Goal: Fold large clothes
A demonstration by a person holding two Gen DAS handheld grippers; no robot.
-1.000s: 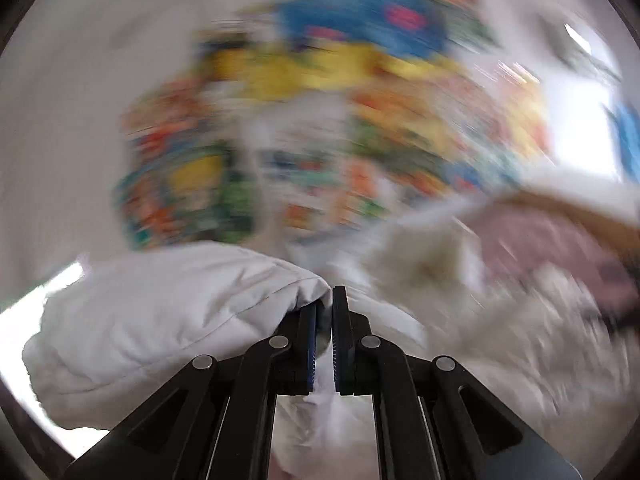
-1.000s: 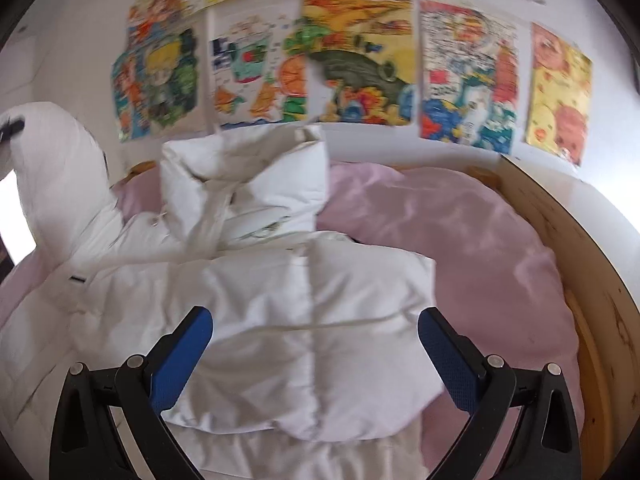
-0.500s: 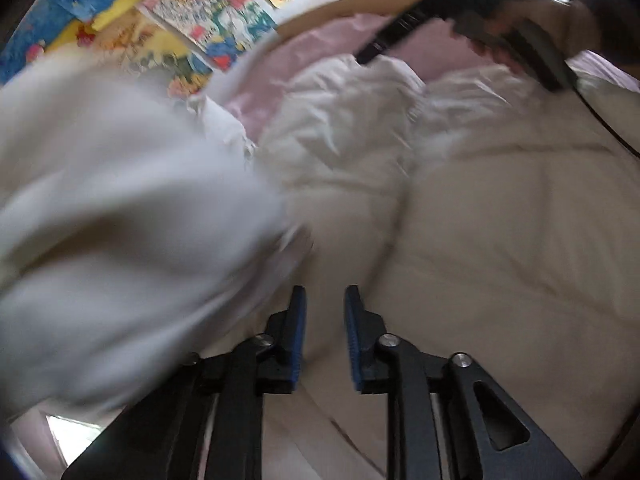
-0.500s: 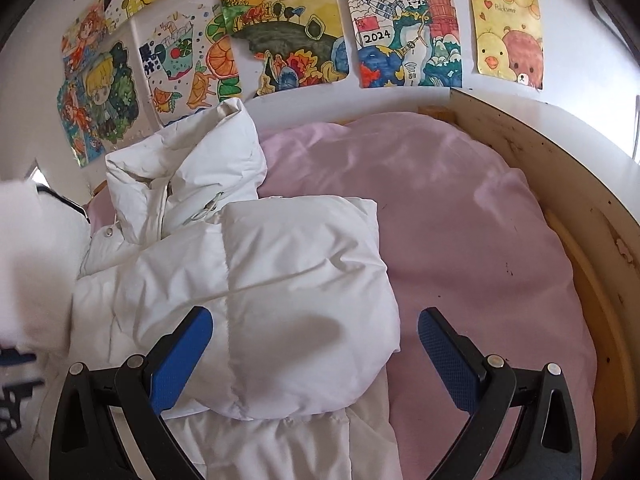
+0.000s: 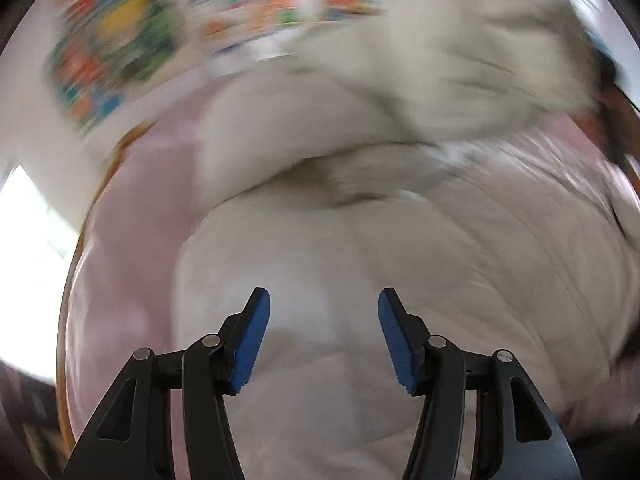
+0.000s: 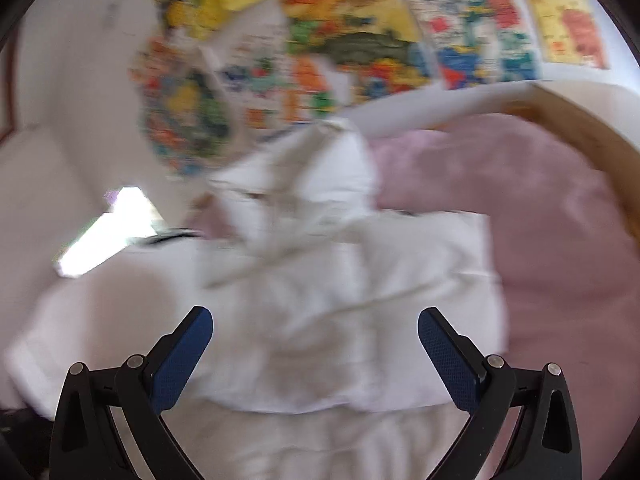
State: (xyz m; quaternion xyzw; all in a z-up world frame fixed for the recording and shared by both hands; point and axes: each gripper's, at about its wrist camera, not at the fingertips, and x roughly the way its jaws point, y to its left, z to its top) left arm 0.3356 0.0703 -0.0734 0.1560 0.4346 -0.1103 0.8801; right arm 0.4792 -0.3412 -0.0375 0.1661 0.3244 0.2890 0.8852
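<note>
A white puffer jacket [image 6: 340, 304] lies on a pink bed sheet [image 6: 560, 240], its collar end toward the wall and both sleeves folded over its body. It also fills the left wrist view [image 5: 380, 248], blurred by motion. My left gripper [image 5: 324, 328] is open and empty just above the jacket. My right gripper [image 6: 316, 352] is wide open and empty above the jacket's near part.
Colourful drawings [image 6: 360, 40] hang on the white wall behind the bed. A wooden bed frame [image 6: 592, 140] curves along the right side. A bright window [image 5: 28, 240] is at the left. Pink sheet [image 5: 128, 240] shows left of the jacket.
My left gripper let go of the white sleeve, which now lies over the jacket, and opened. Both views have swung and blurred. My right gripper stayed open.
</note>
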